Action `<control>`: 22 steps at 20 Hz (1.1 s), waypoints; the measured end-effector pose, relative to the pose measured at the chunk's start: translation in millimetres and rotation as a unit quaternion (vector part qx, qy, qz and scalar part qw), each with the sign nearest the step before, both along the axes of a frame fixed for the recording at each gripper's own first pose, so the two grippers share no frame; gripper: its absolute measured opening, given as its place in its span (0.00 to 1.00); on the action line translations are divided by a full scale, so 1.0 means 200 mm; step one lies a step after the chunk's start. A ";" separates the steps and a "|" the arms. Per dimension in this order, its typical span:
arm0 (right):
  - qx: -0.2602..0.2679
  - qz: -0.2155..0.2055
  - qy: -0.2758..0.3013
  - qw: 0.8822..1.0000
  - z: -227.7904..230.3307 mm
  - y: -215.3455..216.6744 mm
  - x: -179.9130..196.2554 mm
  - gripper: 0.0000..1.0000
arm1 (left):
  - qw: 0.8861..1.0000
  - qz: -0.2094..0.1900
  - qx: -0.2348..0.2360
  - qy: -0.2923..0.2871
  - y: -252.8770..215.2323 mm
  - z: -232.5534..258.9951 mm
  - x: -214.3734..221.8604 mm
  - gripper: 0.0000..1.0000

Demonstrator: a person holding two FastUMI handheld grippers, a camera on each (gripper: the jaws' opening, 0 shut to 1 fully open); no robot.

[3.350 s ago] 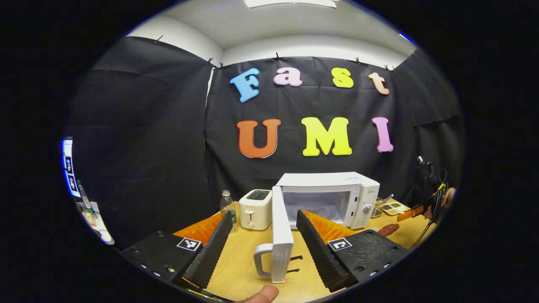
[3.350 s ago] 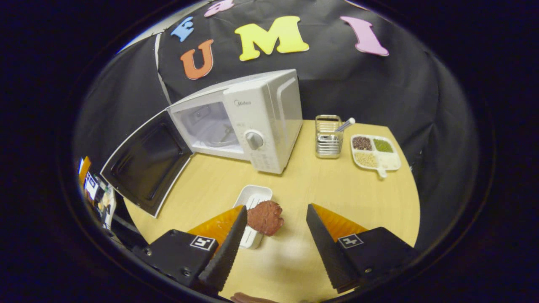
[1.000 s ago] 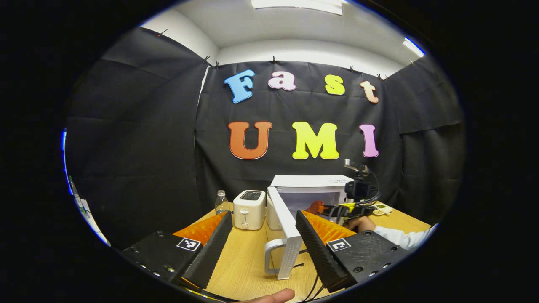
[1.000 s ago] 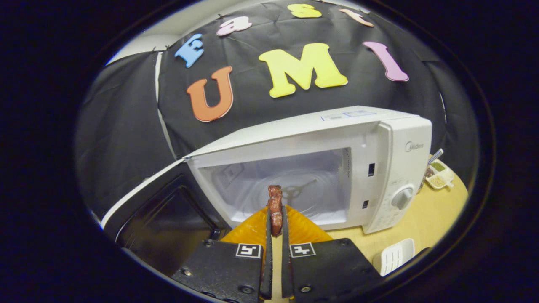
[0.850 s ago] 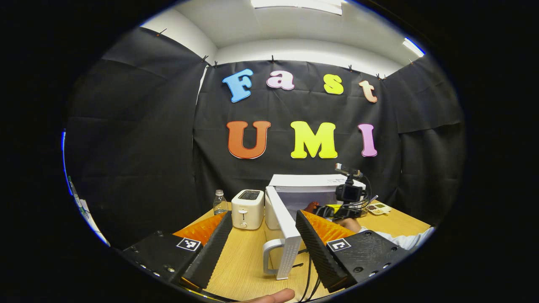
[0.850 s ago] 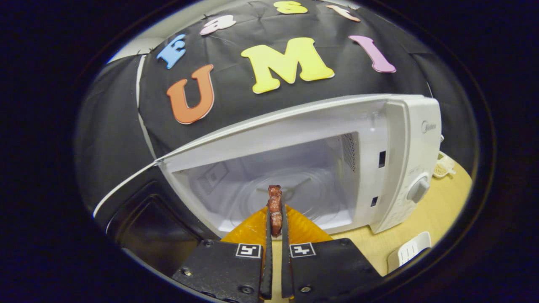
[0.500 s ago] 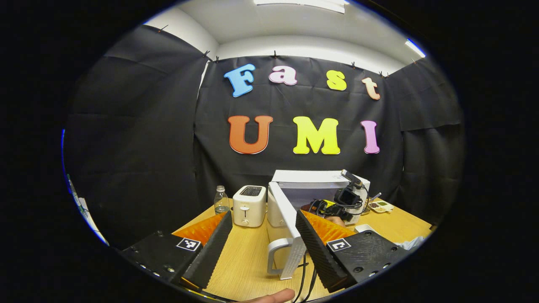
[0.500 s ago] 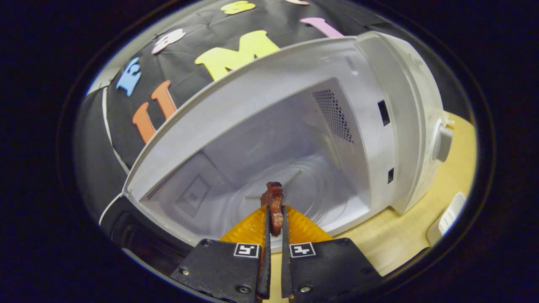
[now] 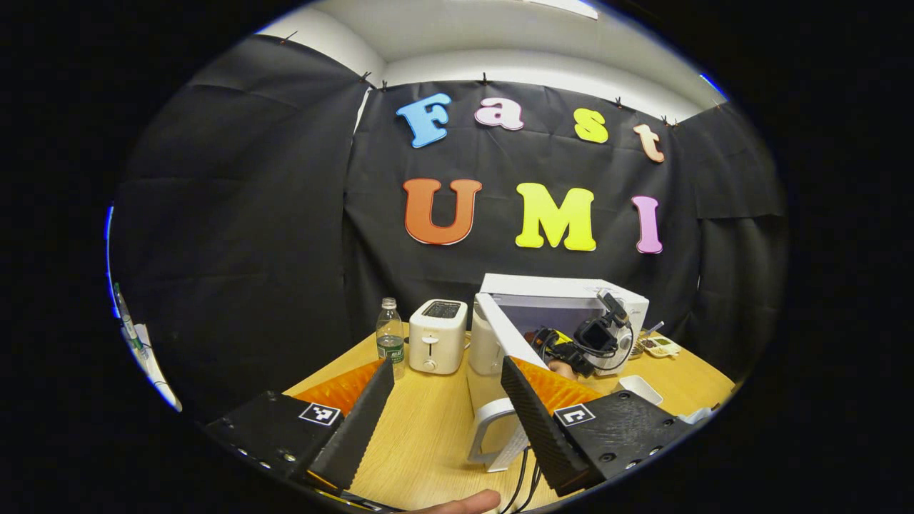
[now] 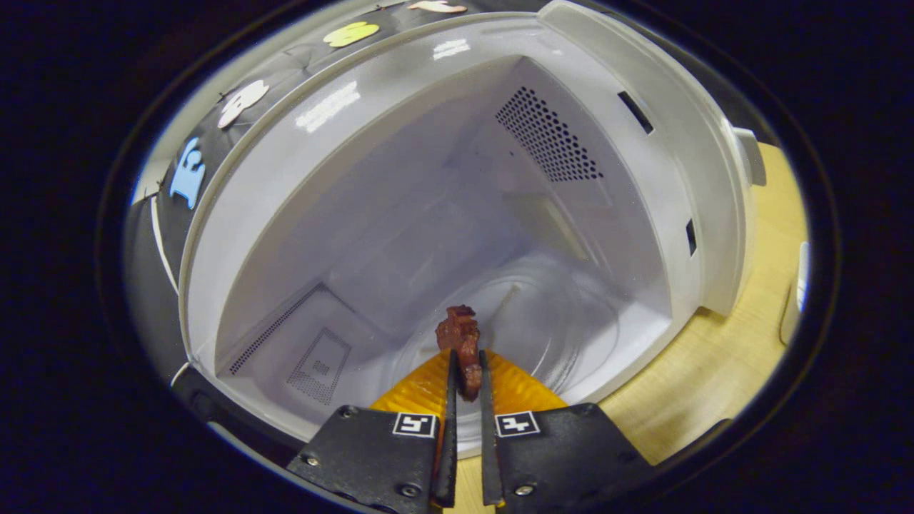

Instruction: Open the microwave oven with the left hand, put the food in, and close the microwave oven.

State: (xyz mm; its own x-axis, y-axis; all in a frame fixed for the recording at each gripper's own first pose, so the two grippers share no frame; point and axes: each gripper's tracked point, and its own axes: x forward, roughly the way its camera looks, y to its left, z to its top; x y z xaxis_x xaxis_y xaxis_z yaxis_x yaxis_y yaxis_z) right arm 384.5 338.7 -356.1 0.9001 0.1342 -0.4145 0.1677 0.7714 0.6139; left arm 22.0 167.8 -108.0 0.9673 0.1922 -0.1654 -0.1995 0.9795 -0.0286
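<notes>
The white microwave (image 9: 571, 289) stands at the back of the table, its door (image 9: 503, 334) swung open to the left, handle (image 9: 488, 428) nearest me. My left gripper (image 9: 446, 368) is open and holds nothing; it hovers in front of the door. In the left gripper view my right gripper (image 9: 571, 350), with its camera, sits at the oven's mouth. My right gripper (image 10: 465, 355) is shut on a brown piece of food (image 10: 460, 332). It has reached inside the microwave's cavity (image 10: 400, 214), above the front of the glass turntable (image 10: 550, 314).
A white toaster (image 9: 437, 344) and a clear water bottle (image 9: 390, 341) stand left of the microwave. A small white dish (image 9: 639, 387) and a divided tray of grains (image 9: 660, 345) lie to its right. Cables trail over the wooden table (image 9: 421, 442).
My right gripper has carried the food forward from the oven's mouth into the cavity. The left gripper stays open and has shifted only slightly.
</notes>
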 end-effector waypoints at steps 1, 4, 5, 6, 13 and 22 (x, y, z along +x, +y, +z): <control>-0.008 -0.003 -0.004 1.000 0.00 0.00 0.01 0.17 | 1.000 0.002 0.000 0.001 0.01 -0.01 0.00 0.93; -0.023 -0.002 -0.007 1.000 -0.01 -0.01 0.02 0.18 | 1.000 0.011 0.003 0.004 0.04 -0.02 -0.01 0.93; -0.036 -0.006 -0.002 0.999 -0.02 -0.02 0.01 0.18 | 1.000 0.016 0.007 0.003 0.06 -0.01 -0.02 0.93; -0.046 -0.008 0.002 0.999 -0.04 -0.03 0.02 0.20 | 1.000 0.020 0.009 0.002 0.07 -0.01 -0.03 0.93; -0.149 0.032 -0.026 0.988 0.03 -0.06 -0.01 0.96 | 1.000 0.026 0.003 0.009 0.10 -0.05 -0.05 0.93; -0.165 0.024 -0.059 0.984 0.30 -0.34 -0.18 0.97 | 0.999 0.033 0.005 0.022 0.13 -0.13 -0.10 0.93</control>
State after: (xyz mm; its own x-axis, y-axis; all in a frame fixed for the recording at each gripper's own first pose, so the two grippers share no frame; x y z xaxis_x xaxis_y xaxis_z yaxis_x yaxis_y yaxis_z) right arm 349.2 270.8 -296.9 0.9405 0.0525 -0.3357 0.0696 0.9373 0.3414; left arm 2.8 194.3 -133.9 0.9441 0.2579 -0.2054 -0.2651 0.9642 -0.0082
